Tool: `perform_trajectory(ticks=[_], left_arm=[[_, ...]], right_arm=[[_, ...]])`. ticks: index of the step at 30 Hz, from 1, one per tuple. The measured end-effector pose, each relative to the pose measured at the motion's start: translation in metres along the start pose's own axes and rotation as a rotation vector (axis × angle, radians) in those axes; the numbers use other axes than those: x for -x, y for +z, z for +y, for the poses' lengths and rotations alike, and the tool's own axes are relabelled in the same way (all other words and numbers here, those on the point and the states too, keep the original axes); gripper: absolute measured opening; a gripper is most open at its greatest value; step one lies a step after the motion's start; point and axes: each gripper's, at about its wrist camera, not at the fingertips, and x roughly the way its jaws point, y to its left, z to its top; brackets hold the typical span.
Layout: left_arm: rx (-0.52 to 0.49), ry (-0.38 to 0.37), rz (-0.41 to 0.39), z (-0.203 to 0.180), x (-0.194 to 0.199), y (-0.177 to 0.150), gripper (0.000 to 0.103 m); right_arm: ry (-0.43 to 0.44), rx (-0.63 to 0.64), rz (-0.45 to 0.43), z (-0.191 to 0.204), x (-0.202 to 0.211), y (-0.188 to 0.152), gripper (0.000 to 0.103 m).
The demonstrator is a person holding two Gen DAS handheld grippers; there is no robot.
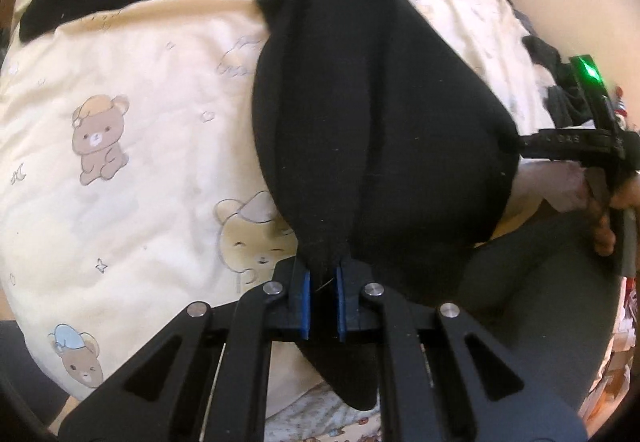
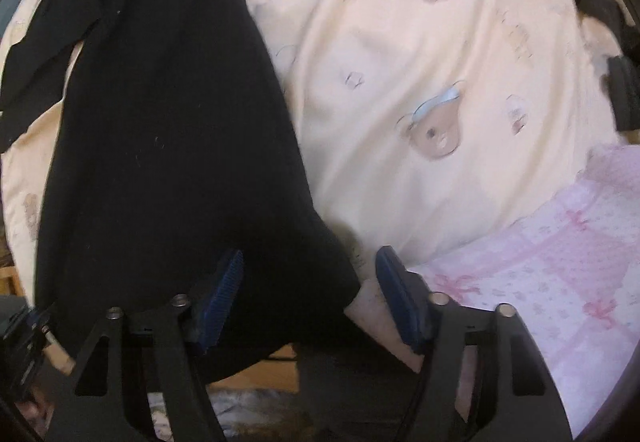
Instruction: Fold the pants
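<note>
Cream bedding (image 1: pixel 132 202) printed with little bears covers the bed, and the black pants (image 1: pixel 360 122) lie stretched across it. Ahead of the left gripper (image 1: pixel 323 296) the cloth fans away, its jaws pinched tight on a bunched edge. The right gripper (image 2: pixel 316 296) stands parted over another corner of the pants, pads not pressing; pink patterned fabric (image 2: pixel 560 262) lies beside its outer jaw.

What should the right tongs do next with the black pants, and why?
Probably close on the corner. The left tongs are already shut on one edge of the black pants, while the right tongs stand open with the fabric's near corner between the blue pads, unpinched. Gripping both ends would let the pants be lifted off the bear-print bedding and folded.
</note>
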Motion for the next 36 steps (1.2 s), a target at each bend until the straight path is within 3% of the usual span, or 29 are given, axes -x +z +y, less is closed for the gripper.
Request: perform_trajectory(ticks=[1,2,5,7,10,12,15,18,23,27,34,36], left_arm=[[0.004,0.004,0.005,-0.002,-0.003,-0.003,0.007],[0.003,0.005,0.010,-0.002,-0.003,-0.004,0.007],[-0.001,-0.008,0.004,-0.003,0.001,-0.005,0.007],[0.014,-0.050,-0.003,-0.003,0.011,-0.004,0.007],[0.020,-0.154,-0.024,-0.014,0.028,0.001,0.007],[-0.025,-0.238,-0.093,-0.033,0.053,0.011,0.007],[-0.051,-0.258,-0.163,-0.043,0.079,0.029,0.007],[-0.042,-0.240,-0.207,-0.041,0.096,0.059,0.007],[0.014,-0.175,-0.261,-0.011,0.112,0.126,0.007],[0.037,-0.156,-0.262,0.014,0.098,0.192,0.007],[0.020,-0.023,-0.269,0.034,0.035,0.321,0.008],[-0.010,0.038,-0.219,0.037,0.003,0.351,0.009]], right_arm=[[0.011,0.010,0.006,0.002,0.000,0.000,0.008],[0.022,0.026,0.015,0.006,0.001,-0.001,0.005],[0.007,0.113,-0.003,0.021,0.016,-0.011,0.004],[0.054,0.105,-0.041,0.021,0.039,-0.017,0.004],[0.123,0.107,-0.129,0.018,0.075,-0.021,0.004],[0.200,0.109,-0.242,0.016,0.105,-0.020,0.004],[0.310,0.062,-0.340,0.008,0.132,-0.011,0.004],[0.355,0.051,-0.416,0.005,0.150,0.007,0.004],[0.390,0.018,-0.478,0.005,0.159,0.071,0.004],[0.376,-0.005,-0.489,0.007,0.144,0.138,0.004],[0.269,-0.039,-0.484,0.033,0.086,0.276,0.004],[0.253,-0.077,-0.452,0.036,0.062,0.310,0.004]])
